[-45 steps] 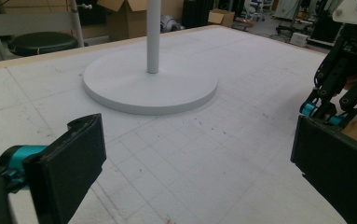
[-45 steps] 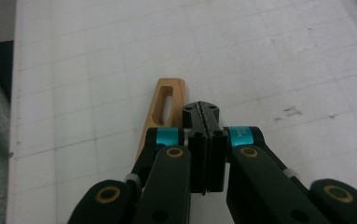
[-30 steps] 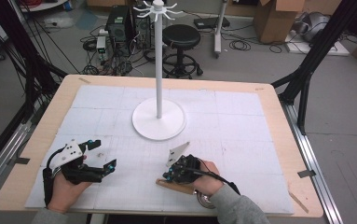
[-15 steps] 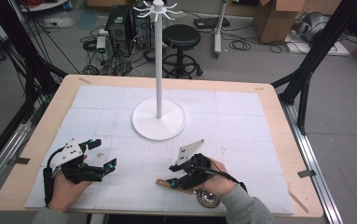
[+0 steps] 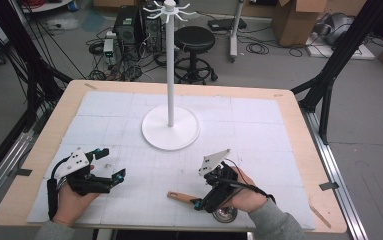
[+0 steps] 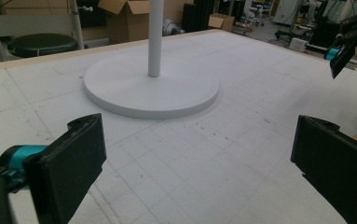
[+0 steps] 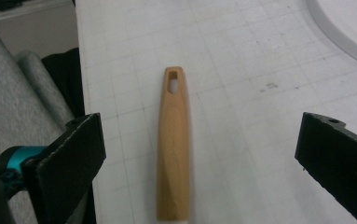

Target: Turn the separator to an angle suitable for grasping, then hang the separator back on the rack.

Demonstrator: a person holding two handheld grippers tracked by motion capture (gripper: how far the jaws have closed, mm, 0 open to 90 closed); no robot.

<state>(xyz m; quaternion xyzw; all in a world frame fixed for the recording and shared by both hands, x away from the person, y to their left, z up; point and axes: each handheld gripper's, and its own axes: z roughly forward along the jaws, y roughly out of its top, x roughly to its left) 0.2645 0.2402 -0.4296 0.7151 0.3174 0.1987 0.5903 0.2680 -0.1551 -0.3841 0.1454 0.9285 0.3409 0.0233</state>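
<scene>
The right tongs (image 5: 197, 204) have just been opening over the wooden handle (image 7: 173, 149), not clamping it; the left tongs (image 5: 113, 163) stand apart.

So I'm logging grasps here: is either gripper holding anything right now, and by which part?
Nothing is held. The right gripper has just been opening; the wooden handle lies on the table between its fingers, untouched. The left gripper is open, empty.

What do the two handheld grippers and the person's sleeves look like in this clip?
Both the left gripper and the right gripper have black bodies, teal accents near the jaws, and a pale grey three-cornered plate on top. Flat, rectangular black pads form the jaws. A black cable trails from each. The person wears grey sleeves.
</scene>
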